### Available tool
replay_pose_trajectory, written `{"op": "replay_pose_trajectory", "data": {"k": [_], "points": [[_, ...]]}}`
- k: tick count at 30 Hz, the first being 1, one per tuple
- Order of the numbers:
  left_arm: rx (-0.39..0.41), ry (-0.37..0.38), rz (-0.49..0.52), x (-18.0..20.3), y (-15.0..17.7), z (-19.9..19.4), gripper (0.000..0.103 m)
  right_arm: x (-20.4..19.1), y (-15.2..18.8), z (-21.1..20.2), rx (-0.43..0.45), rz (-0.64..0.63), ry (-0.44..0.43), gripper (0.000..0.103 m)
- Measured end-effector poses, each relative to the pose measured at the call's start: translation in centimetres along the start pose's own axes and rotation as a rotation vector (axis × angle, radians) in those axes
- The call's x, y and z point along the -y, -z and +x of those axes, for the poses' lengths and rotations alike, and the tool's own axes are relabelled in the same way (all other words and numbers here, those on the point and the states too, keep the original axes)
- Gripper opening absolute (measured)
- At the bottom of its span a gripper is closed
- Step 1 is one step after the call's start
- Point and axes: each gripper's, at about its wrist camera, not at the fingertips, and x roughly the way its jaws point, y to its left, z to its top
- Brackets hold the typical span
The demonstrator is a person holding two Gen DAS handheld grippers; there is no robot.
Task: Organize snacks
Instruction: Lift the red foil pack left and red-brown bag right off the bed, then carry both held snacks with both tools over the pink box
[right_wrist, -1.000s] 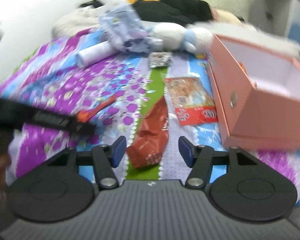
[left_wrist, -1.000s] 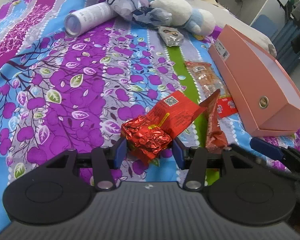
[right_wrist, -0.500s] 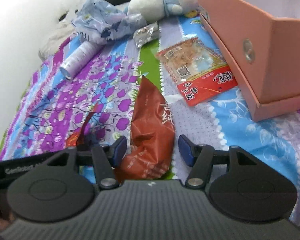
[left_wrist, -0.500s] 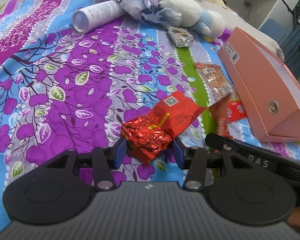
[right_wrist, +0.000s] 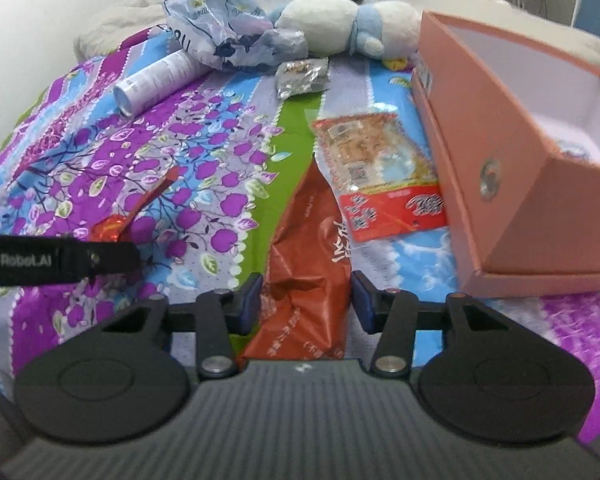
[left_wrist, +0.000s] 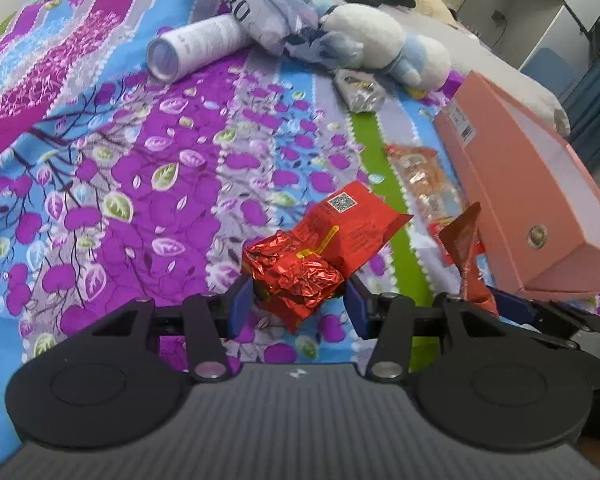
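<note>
My left gripper (left_wrist: 298,304) is shut on a crumpled red foil snack packet (left_wrist: 300,276), whose flat red end with a QR code points away over the flowered bedspread. My right gripper (right_wrist: 306,300) straddles a brown-red snack pouch (right_wrist: 308,264) that lies on the green stripe. Its jaws are closing, with a sliver of gap still showing at the right pad. An open pink box (right_wrist: 540,200) stands to the right, its front wall near the pouch. A clear snack pack with a red base (right_wrist: 380,172) lies between pouch and box. A silver packet (right_wrist: 302,78) lies farther back.
A white tube (left_wrist: 196,46), a crumpled printed plastic bag (left_wrist: 260,4) and a white-and-blue plush toy (left_wrist: 380,40) lie at the far end of the bed. The left gripper's black strap (right_wrist: 56,260) crosses the right wrist view at left. White furniture stands beyond the box.
The right gripper has moved forward over the brown-red pouch and its jaws have narrowed around it. The left gripper keeps its hold on the red foil packet in nearly the same place.
</note>
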Motion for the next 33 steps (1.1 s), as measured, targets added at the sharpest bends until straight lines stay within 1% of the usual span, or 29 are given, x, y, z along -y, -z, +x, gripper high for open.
{"op": "replay_pose_trajectory", "data": {"k": [4, 9, 17, 25, 33], "points": [[0.014, 0.006, 0.014, 0.9, -1.1, -1.1, 0.055, 0.7, -1.0, -1.6, 0.021, -0.002, 0.007, 0.05], [0.041, 0.026, 0.027, 2.6, -2.9, -2.6, 0.055, 1.8, -2.8, -3.9, 0.067, 0.009, 0.001, 0.05], [0.116, 0.091, 0.072, 6.1, -6.2, -5.6, 0.055, 3.5, -5.6, -7.4, 0.16, 0.014, -0.016, 0.05], [0.156, 0.157, 0.095, 9.8, -9.2, -8.2, 0.055, 5.3, -8.1, -10.6, 0.22, 0.037, 0.03, 0.05], [0.205, 0.223, 0.169, 14.6, -12.6, -11.0, 0.055, 7.5, -10.9, -14.4, 0.31, 0.071, 0.078, 0.05]]}}
